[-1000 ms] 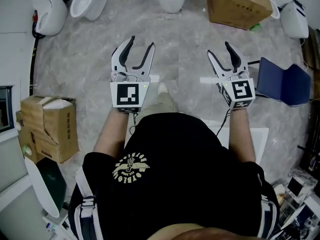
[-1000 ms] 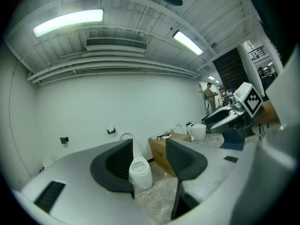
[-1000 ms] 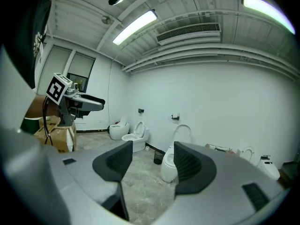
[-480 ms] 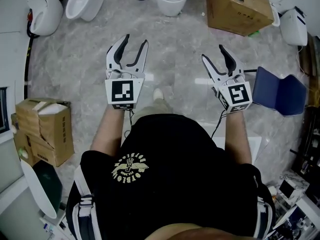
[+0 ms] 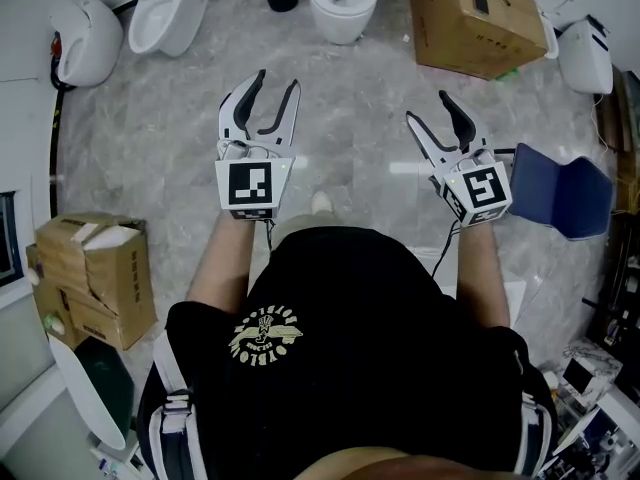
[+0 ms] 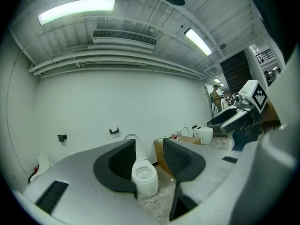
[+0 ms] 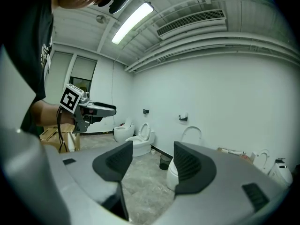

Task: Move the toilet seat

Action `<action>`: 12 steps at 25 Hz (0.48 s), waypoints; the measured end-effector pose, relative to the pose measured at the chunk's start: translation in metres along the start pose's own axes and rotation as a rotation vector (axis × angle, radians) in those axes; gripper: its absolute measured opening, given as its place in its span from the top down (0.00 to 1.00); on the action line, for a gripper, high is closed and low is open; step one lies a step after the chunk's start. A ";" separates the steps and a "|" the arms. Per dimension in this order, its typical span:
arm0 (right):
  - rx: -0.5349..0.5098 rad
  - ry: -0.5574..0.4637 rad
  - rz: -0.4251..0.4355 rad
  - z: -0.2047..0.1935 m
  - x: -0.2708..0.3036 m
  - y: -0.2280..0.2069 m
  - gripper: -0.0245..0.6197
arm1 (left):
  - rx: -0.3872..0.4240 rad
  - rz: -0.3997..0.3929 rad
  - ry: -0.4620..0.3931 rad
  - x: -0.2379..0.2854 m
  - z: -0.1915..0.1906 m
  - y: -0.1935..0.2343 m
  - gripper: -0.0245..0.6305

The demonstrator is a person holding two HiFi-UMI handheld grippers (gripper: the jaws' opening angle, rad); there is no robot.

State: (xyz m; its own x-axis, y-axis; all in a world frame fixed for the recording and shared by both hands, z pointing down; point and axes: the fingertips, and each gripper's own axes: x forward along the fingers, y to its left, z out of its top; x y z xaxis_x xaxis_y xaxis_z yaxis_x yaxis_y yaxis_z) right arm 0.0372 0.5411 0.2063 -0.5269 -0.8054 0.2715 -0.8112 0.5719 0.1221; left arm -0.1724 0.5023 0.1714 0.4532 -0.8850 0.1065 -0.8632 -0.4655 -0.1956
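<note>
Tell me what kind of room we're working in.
Probably a storeroom or test room for bathroom fixtures, not a working bathroom: several toilets stand unpartitioned along one wall, and cardboard boxes sit on the stone floor.

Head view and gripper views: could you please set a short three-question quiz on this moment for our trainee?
1. True or false: the left hand-held gripper is shut on something.
2. In the left gripper view, what stands beyond the gap between the jaws? A a toilet; B a ladder; C a bathtub.
3. In the head view, which hand-held gripper is nearer the blue pad?
Key: 1 false: its jaws have just been closing slightly but stand apart, with nothing between them. 2 A. 3 the right hand-held gripper.
</note>
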 end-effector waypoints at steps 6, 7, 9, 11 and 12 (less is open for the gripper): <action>-0.010 -0.002 -0.010 0.016 0.039 -0.001 0.55 | -0.010 -0.011 0.015 0.019 -0.011 0.035 0.66; -0.011 -0.004 -0.013 0.019 0.045 0.001 0.55 | -0.010 -0.016 0.018 0.020 -0.013 0.041 0.66; -0.010 -0.009 -0.020 0.025 0.052 0.006 0.55 | -0.012 -0.026 0.020 0.024 -0.017 0.052 0.66; -0.009 -0.007 -0.027 0.027 0.056 0.009 0.55 | -0.016 -0.031 0.019 0.027 -0.018 0.058 0.66; -0.010 -0.001 -0.029 0.027 0.056 0.009 0.55 | -0.017 -0.035 0.019 0.029 -0.019 0.059 0.66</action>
State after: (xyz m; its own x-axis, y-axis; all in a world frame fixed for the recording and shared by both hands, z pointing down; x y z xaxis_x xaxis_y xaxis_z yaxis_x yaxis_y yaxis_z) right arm -0.0069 0.4971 0.1973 -0.5034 -0.8218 0.2668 -0.8236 0.5498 0.1396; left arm -0.2142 0.4493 0.1815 0.4787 -0.8680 0.1318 -0.8508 -0.4957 -0.1744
